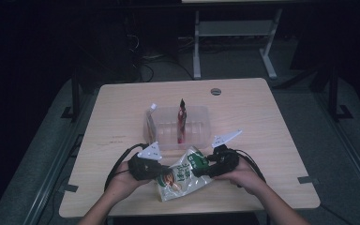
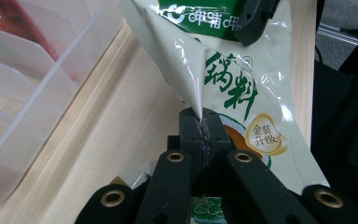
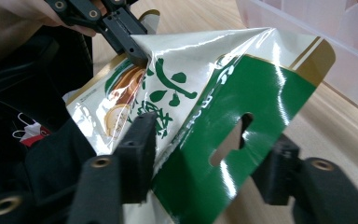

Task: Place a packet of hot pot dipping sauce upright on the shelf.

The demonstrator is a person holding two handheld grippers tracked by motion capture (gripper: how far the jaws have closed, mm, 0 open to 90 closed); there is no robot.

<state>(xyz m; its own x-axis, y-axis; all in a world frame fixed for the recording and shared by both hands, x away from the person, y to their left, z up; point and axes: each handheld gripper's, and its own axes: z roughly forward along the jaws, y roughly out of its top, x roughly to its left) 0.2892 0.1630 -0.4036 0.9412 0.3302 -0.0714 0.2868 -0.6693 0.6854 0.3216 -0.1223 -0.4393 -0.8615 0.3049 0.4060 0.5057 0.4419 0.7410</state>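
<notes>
Left gripper point(image 2: 200, 135) pinches the pouch point(image 1: 180, 174); right gripper point(image 3: 209, 158) jaws straddle it wide; bin point(image 1: 201, 136) holds seemingly a red packet point(image 1: 182, 123).

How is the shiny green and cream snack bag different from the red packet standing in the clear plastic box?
The shiny green and cream snack bag lies low at the table's near edge, while the red packet stands upright in the clear plastic box. The snack bag looks wider; the red packet is slim. The left gripper pinches a fold of the snack bag and the right gripper straddles its green top; nothing touches the red packet. Both are sealed packets.
</notes>
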